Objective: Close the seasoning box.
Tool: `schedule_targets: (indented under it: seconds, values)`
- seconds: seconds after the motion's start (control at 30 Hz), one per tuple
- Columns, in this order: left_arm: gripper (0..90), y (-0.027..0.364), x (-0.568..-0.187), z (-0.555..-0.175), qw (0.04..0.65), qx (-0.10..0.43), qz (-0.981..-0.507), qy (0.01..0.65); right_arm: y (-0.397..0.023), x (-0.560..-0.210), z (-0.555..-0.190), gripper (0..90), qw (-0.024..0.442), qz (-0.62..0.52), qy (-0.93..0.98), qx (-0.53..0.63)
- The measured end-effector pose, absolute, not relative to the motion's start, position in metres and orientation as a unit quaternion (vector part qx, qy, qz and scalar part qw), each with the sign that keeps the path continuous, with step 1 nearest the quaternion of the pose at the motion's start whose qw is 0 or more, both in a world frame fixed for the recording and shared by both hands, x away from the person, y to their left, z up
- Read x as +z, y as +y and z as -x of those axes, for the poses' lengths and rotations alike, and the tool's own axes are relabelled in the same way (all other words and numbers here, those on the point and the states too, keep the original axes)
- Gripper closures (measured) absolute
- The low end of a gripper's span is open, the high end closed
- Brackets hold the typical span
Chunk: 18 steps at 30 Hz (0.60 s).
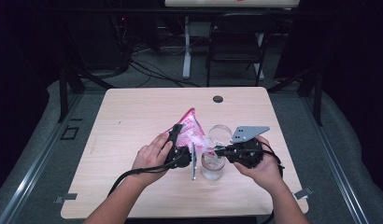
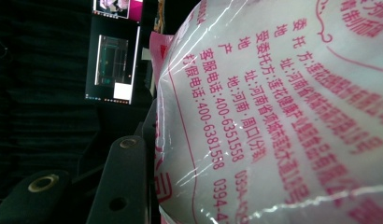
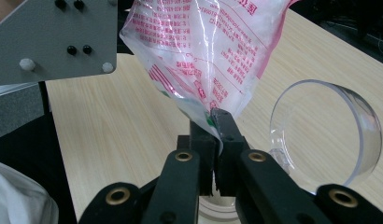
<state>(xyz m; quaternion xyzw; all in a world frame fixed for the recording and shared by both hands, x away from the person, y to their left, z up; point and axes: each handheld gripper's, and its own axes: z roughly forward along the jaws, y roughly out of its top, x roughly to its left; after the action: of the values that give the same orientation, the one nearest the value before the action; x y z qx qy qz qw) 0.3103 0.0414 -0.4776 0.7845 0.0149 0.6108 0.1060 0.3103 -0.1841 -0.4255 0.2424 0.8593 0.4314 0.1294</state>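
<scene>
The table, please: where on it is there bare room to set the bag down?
The table is bare on its whole left half, left of the left gripper, and along the far edge by the round cable hole. It is crowded at centre-right, where the bag, jar, lid and right gripper cluster.

bag (image 1: 192,129): clear plastic pouch, pink edges, red print, white filling; held off the table, tilted, lower corner down over the jar | jar (image 1: 212,166): clear glass, upright on the table, mouth open, under the bag's corner | lid (image 3: 326,128): clear, round, hinged back, standing on edge behind the jar
</scene>
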Motion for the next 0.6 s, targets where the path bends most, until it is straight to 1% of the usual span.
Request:
schedule_targets:
  seconds: [0.6]
  values:
    - [59.6,0.0395,-0.4762,-0.3096,0.105,0.616,-0.781,0.012,-0.1857,-0.4254,-0.3101,88.4,0.131,-0.245,0.858,0.432]
